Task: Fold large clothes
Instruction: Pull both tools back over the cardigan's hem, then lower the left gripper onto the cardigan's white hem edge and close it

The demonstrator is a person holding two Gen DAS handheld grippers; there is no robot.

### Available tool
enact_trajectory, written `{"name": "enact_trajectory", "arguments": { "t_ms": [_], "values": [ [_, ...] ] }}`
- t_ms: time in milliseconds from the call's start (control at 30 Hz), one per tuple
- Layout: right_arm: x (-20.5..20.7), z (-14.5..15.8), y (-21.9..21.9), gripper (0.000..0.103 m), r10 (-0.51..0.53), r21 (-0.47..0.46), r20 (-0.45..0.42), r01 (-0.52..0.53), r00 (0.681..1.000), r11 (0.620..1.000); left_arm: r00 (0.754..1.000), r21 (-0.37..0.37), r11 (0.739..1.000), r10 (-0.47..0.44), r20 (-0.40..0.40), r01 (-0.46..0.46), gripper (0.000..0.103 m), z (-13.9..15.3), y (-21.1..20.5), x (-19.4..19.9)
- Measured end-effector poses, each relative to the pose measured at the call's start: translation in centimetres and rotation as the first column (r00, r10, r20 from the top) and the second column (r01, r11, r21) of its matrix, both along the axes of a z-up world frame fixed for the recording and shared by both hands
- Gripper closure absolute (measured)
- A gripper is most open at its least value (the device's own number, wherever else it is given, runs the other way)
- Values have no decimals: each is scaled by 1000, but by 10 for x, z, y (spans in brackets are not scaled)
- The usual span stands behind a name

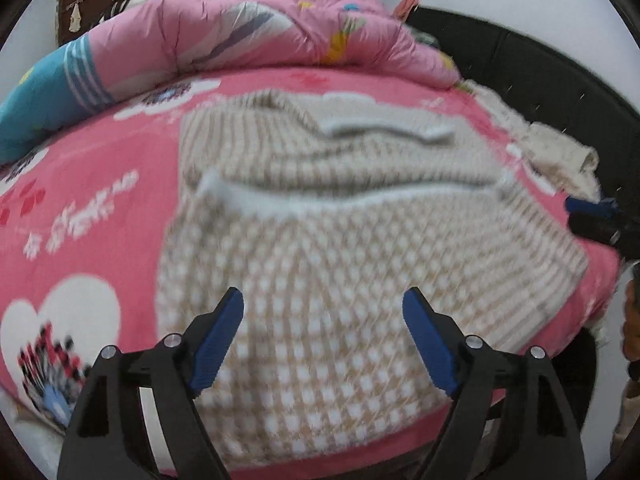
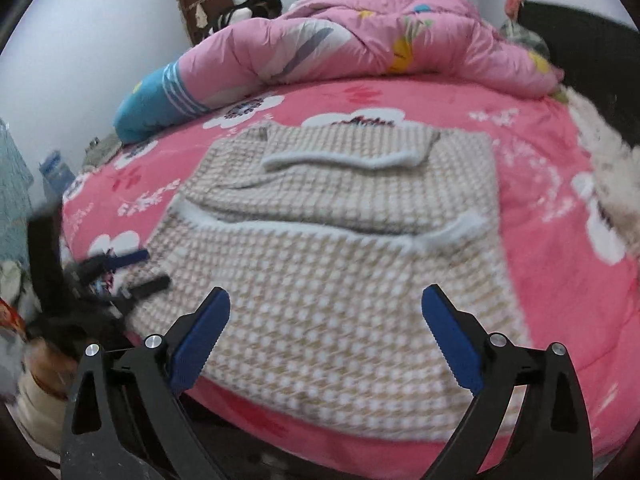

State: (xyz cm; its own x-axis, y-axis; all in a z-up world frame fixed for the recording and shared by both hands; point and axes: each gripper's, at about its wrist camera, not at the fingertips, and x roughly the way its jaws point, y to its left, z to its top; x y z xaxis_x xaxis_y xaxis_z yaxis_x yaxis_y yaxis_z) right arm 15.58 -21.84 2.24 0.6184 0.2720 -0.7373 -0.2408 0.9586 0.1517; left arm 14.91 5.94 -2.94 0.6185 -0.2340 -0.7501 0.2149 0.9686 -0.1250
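Both the left gripper [image 1: 323, 300] and right gripper [image 2: 326, 300] hover spread and empty over the near hem of the checked sweater [image 2: 340, 240], lying apparently half-folded on the pink bed [image 2: 540, 208]; next, pinch both hem corners evenly

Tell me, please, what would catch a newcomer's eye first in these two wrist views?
First, the beige checked sweater, folded with its pale cuffs across the middle, lying on the bright pink bedspread. Behind it, a puffy pink quilt is heaped along the far side. In front, the left gripper and right gripper hang open above the sweater's near edge, holding nothing.
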Motion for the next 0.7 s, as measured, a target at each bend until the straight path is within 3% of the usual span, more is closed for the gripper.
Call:
{"name": "enact_trajectory", "arguments": {
  "t_ms": [100,267,400,533,700],
  "values": [
    [1,-17,1,10,-38,-8,-18,38,999,999,999,31,999,33,-17,-32,23,-18,0,-2],
    [13,-61,1,11,-69,-20,-142,67,987,998,997,-50,998,43,65,-40,23,-7,18,-18],
    [7,-48,-1,11,-57,31,-96,60,994,998,986,-110,992,81,145,-65,23,7,47,-31],
    [10,-56,0,11,-30,45,-109,35,994,998,984,-156,983,116,138,-94,23,8,69,-26],
    [10,-64,2,11,-24,36,-105,28,994,999,989,-210,975,103,105,-79,44,4,72,-13]
  ]
}}
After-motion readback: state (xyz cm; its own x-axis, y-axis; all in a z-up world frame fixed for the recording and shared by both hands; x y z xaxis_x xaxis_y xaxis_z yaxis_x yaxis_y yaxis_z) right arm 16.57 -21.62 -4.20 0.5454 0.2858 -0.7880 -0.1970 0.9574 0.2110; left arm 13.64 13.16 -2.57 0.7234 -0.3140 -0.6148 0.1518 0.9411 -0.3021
